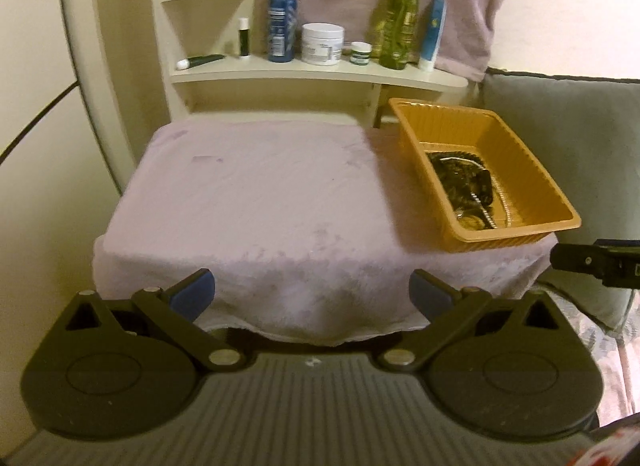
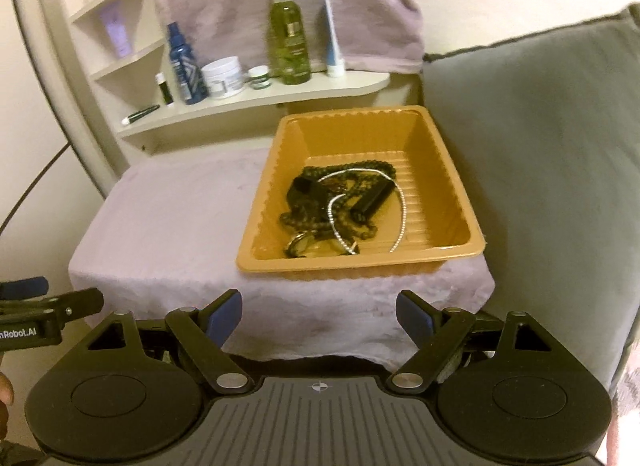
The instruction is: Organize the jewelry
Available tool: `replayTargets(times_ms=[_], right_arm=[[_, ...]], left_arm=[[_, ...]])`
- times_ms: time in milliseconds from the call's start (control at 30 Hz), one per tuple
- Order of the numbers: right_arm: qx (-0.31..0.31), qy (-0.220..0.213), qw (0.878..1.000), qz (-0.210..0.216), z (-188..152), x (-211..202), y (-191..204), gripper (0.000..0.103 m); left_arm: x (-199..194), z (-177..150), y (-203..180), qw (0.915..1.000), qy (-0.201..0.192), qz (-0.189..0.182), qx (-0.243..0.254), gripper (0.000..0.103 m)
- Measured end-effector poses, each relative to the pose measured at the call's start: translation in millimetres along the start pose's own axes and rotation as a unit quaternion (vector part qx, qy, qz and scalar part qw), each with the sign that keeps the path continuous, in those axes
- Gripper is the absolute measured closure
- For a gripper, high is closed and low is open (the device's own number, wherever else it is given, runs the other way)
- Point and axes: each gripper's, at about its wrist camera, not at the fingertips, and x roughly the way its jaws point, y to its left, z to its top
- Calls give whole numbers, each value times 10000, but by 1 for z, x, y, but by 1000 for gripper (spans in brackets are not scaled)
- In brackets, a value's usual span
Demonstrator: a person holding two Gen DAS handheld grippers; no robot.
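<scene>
Both cameras sit just behind their own tongs and look forward and downward over the near edge of the towel-covered worktop [image 1: 256, 201] toward the shelf [image 1: 320, 73] behind it. The left view faces the bare towel squarely, with the tray [image 1: 520, 169] off to its right. The right view stands nearer the tray [image 2: 448, 193] and centres on it, the cushion [image 2: 540, 165] filling the side beyond. Both share the tray, the towel and the shelf. Each catches the other: right tongs [image 1: 592, 262] at the left view's right edge, left tongs [image 2: 24, 298] at the right view's left edge.
</scene>
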Motion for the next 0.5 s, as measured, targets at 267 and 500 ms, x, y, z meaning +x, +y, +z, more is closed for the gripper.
replayTargets(times_ms=[267, 500], right_arm=[[-115, 18, 9999, 33, 0, -4, 12, 19], [-192, 78, 9998, 76, 0, -6, 19, 19]], left_arm=[[-12, -2, 8, 9994, -47, 340, -107, 1], [-18, -5, 8, 9992, -90, 365, -106, 0]])
